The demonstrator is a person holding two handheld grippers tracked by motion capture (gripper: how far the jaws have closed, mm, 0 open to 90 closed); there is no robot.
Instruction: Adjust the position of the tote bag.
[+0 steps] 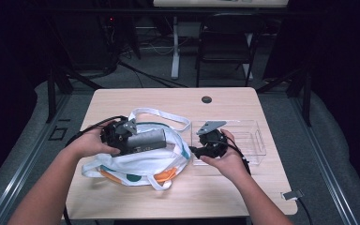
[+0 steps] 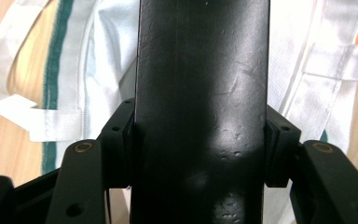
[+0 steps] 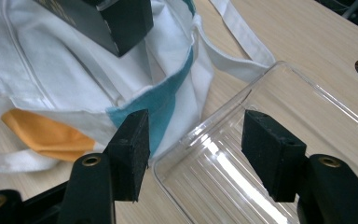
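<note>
On the bench (image 1: 225, 197): a white tote bag (image 1: 136, 164), a clear plastic tray (image 1: 253, 140) and both hands of a person with their tools.

Left tool (image 1: 122, 135): it is held above the bag, and its jaws are closed on a dark flat box (image 1: 145, 139) (in the left gripper view the black box (image 2: 200, 112) stands between the two pads (image 2: 119, 140) and touches both).

Dark box: it is over the bag's open mouth, gripped at its sides; its far end points toward the tray.

Right tool (image 3: 193, 149): its jaws stand wide apart with nothing between them; they hang over the near corner of the clear tray (image 3: 279, 116), beside the bag's edge.

Tote bag (image 3: 65, 88): white cloth with teal and orange patches and long white straps; it lies on the left half of the bench, slack, just beside the tray.

Clear tray: it is at the right of the bag, with a ribbed bottom.

Bench surface: light wood, with one round cable hole (image 1: 206, 99) near the far edge.
</note>
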